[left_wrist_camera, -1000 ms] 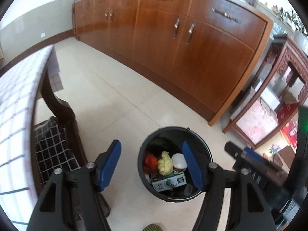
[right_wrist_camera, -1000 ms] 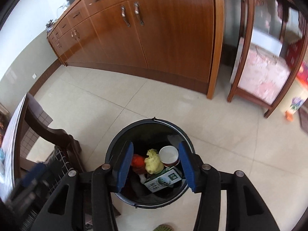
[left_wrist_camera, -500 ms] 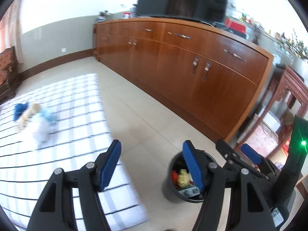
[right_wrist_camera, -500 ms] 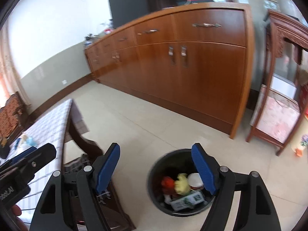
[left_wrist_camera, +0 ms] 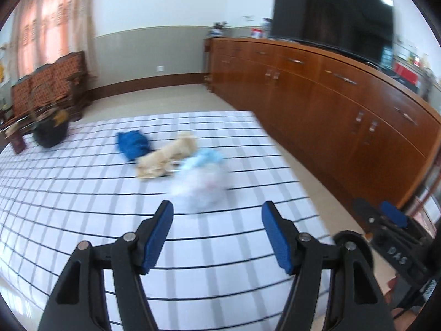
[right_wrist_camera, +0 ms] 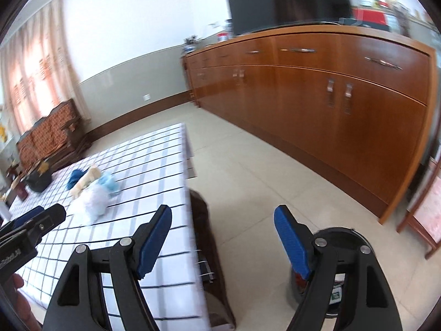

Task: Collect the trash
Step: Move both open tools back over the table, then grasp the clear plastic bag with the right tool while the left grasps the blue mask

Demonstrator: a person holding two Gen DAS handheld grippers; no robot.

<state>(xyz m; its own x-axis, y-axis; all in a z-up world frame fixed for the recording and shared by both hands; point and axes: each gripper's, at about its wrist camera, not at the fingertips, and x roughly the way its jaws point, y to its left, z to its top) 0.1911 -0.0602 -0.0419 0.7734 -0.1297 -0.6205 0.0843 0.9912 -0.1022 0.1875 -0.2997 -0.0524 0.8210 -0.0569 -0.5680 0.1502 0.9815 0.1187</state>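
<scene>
On the checked tablecloth lie a white crumpled wad with a light blue piece behind it, a tan crumpled piece and a dark blue wad. My left gripper is open and empty, just short of the white wad. My right gripper is open and empty, over the table's edge and the floor. The black trash bin stands on the floor under its right finger. The same trash shows small in the right wrist view: the white wad, the tan piece.
A long wooden sideboard with a television runs along the right. A dark basket sits at the table's far left. A dark chair back stands by the table edge. Wooden seats stand by the curtained window.
Both grippers have swung up and left from above the trash bin to face the table. The trash on the table is now close in front of the left gripper. Both stay open.
</scene>
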